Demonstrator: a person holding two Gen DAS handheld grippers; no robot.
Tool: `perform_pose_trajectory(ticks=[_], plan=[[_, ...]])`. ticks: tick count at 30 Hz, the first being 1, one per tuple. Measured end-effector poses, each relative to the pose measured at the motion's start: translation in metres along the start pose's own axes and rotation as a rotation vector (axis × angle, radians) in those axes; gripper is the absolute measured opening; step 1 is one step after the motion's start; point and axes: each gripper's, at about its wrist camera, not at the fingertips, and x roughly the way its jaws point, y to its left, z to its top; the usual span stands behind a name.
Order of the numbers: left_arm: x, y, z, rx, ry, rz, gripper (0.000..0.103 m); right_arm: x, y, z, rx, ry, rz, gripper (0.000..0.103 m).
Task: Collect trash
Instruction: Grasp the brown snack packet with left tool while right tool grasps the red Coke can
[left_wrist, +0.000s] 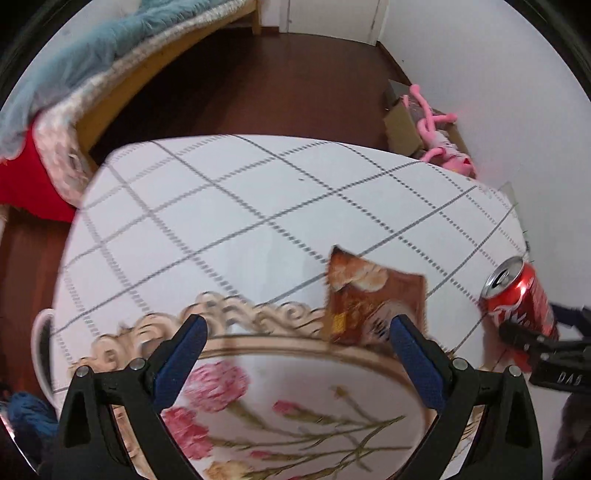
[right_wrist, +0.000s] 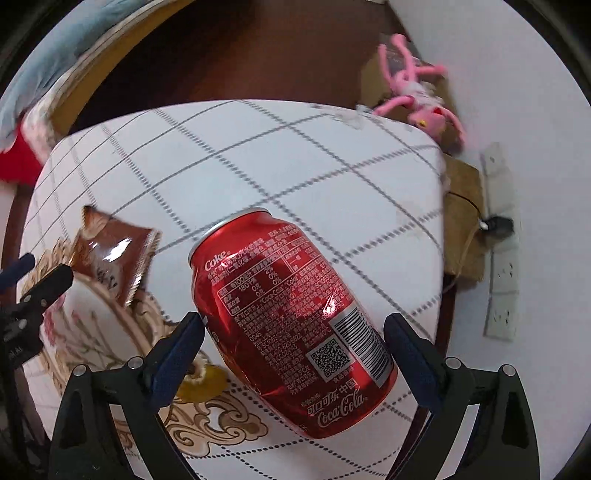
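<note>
A red Coca-Cola can (right_wrist: 288, 321) stands tilted between the wide-apart fingers of my right gripper (right_wrist: 293, 332); the pads do not touch it. In the left wrist view the can (left_wrist: 521, 295) is at the far right with the right gripper (left_wrist: 532, 336) around it. A brown snack wrapper (left_wrist: 373, 299) lies on the far rim of a floral plate (left_wrist: 258, 332), just beyond my open left gripper (left_wrist: 295, 332), near its right finger. The wrapper (right_wrist: 114, 254) also shows at the left in the right wrist view.
The table (left_wrist: 240, 206) has a white cloth with a grey grid. A bed (left_wrist: 74, 92) stands at the left. Cardboard boxes and a pink plush toy (left_wrist: 439, 140) lie by the wall at the right. A power strip (right_wrist: 502, 266) hangs on the wall.
</note>
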Motion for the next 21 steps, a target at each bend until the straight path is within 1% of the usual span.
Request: perform_pose_trajectory(ticks=[3,4,5,6,7,8,9,10,11,12,13,16,21], plan=[[0.015,-0.01,0.007,0.013,0.027,-0.053,0.1,0.0,-0.003,-0.002,0.036,-0.002,-0.004,0.098],[0.018,-0.012,0.009,0.015,0.029,-0.063,0.098,0.0,-0.003,-0.002,0.041,-0.003,-0.005,0.098],[0.021,-0.014,0.011,0.017,0.023,-0.072,0.085,0.001,-0.003,0.0,0.043,0.0,-0.002,0.098],[0.022,-0.016,0.012,0.021,0.021,-0.073,0.077,0.003,-0.002,0.001,0.045,0.012,0.005,0.098],[0.023,-0.017,0.013,0.029,0.022,-0.071,0.061,0.005,-0.001,0.002,0.046,0.018,0.007,0.098],[0.023,-0.018,0.013,0.037,0.021,-0.068,0.049,0.009,-0.002,0.004,0.042,0.027,0.008,0.099],[0.02,-0.018,0.014,0.047,0.008,-0.067,0.041,0.011,-0.001,0.005,0.037,0.034,0.004,0.099],[0.018,-0.019,0.013,0.054,-0.001,-0.063,0.027,0.015,-0.001,0.006,0.033,0.039,0.004,0.098],[0.015,-0.019,0.012,0.061,-0.009,-0.055,0.024,0.016,0.001,0.007,0.031,0.041,0.008,0.098],[0.012,-0.017,0.011,0.065,-0.017,-0.061,0.015,0.018,0.002,0.006,0.028,0.043,0.008,0.094],[0.009,-0.016,0.01,0.067,-0.027,-0.066,0.013,0.018,0.005,0.004,0.025,0.041,0.011,0.091],[-0.005,-0.012,0.007,0.074,-0.069,-0.043,0.011,0.018,0.008,0.003,0.012,0.024,-0.011,0.091],[-0.033,-0.004,-0.001,0.098,-0.151,0.016,0.009,0.01,0.006,-0.004,0.039,-0.01,-0.008,0.091]])
